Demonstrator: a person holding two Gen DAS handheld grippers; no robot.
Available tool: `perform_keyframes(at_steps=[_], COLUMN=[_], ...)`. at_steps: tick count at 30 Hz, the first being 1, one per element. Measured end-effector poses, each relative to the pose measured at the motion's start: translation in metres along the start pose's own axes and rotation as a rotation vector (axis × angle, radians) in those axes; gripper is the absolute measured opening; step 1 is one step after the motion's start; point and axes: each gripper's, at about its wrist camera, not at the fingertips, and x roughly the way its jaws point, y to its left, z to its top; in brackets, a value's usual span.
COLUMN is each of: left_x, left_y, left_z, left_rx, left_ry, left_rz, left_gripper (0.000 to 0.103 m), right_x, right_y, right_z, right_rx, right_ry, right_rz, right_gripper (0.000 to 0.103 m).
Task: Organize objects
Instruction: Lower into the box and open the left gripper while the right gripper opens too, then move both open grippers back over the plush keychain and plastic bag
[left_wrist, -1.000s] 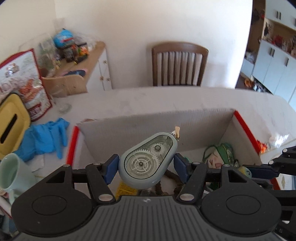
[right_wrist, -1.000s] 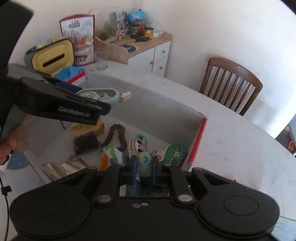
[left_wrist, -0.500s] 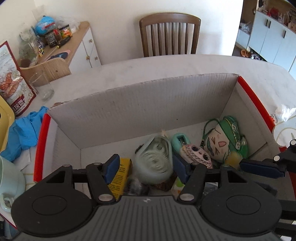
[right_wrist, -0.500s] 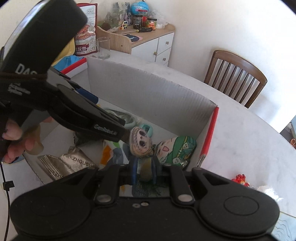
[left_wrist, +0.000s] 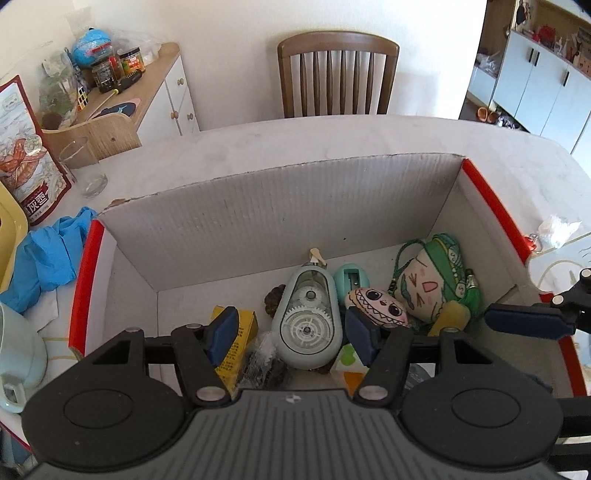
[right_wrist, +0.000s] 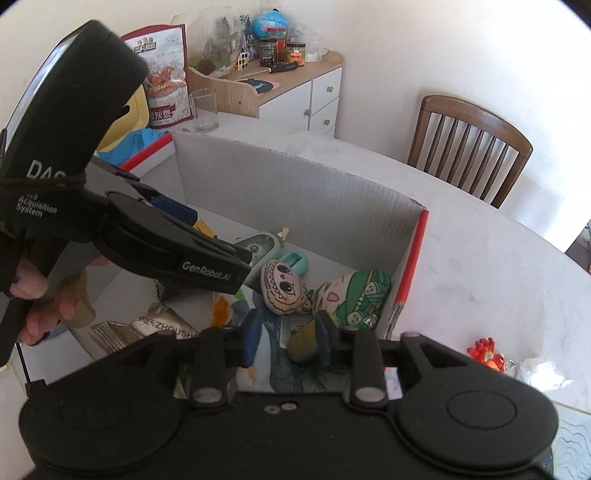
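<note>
The left tool (left_wrist: 291, 334) is held over the open white cardboard box with red edges (left_wrist: 295, 206), which stands on the pale bench (left_wrist: 332, 136). Its jaws are spread apart, and the pale green teardrop-shaped plastic correction tape dispenser (left_wrist: 306, 325) is seen between them, lying on the things at the bottom of the box. A gap is visible between each blue pad and the dispenser, so the dispenser is not gripped.

The right tool (right_wrist: 286, 341) is held over the right part of the same box. Its jaws have just been opening and are now released. A small yellowish-green rounded object (right_wrist: 303, 345) is seen between them, close to the right pad; whether it is touched cannot be told. Just beyond lie the small cream cloth doll with big eyes (right_wrist: 282, 291) and the green and cream cloth pouch with a drawn face (right_wrist: 354, 295).
</note>
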Motion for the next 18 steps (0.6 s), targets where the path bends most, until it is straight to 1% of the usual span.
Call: perform_keyframes(at_steps=[5, 8, 12, 18], left_x=[-0.012, -0.022, -0.035, -0.055], left_y=[0.000, 0.001, 0.002, -0.001], left_z=[-0.004, -0.006, -0.007, -0.012], left_rx=[-0.008, -0.013, -0.026, -0.027], left_ry=[-0.026, -0.049, -0.070, -0.100], left_rz=[-0.002, -0.001, -0.006, -0.005], left_gripper=[0.064, 0.068, 0.068, 0.068], right_x=[-0.012, -0.022, -0.036, -0.056], right_y=[-0.001, -0.002, -0.004, -0.005], right_z=[-0.003, -0.003, -0.005, -0.006], right_rx=[0.014, 0.028, 0.041, 0.043], right_ry=[-0.007, -0.026, -0.056, -0.093], right_rz=[0.006, 0.015, 0.023, 0.023], right_gripper=[0.041, 0.045, 0.051, 0.052])
